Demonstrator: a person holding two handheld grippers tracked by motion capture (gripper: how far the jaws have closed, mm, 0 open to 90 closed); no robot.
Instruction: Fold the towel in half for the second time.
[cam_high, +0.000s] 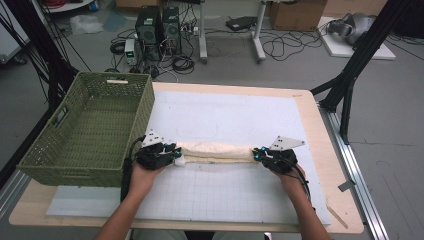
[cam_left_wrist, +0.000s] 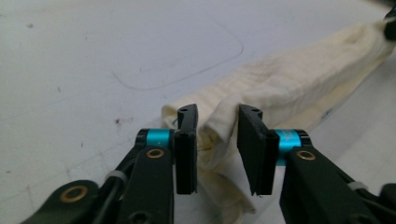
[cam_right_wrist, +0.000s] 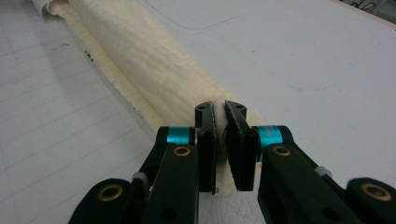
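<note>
High view: cream-coloured cloth (cam_high: 215, 151), folded into a long narrow strip, lies across the middle of the white gridded mat (cam_high: 225, 195) on the tabletop (cam_high: 335, 175), one end at each gripper. Left gripper (cam_high: 176, 156) sits at the strip's left end, just right of the green woven plastic basket (cam_high: 90, 130). Left gripper view shows its jaws spread, the bunched cloth end between them but the pads not pressing, so this end looks released. Right gripper (cam_high: 257, 154) at the right end: right gripper view shows jaws pressed together, pinching the cloth's edge. My read: right end stays pinned to keep the strip straight and anchored while the left re-grips or lets go for the next fold. Basket stands empty, likely the drop spot.
</note>
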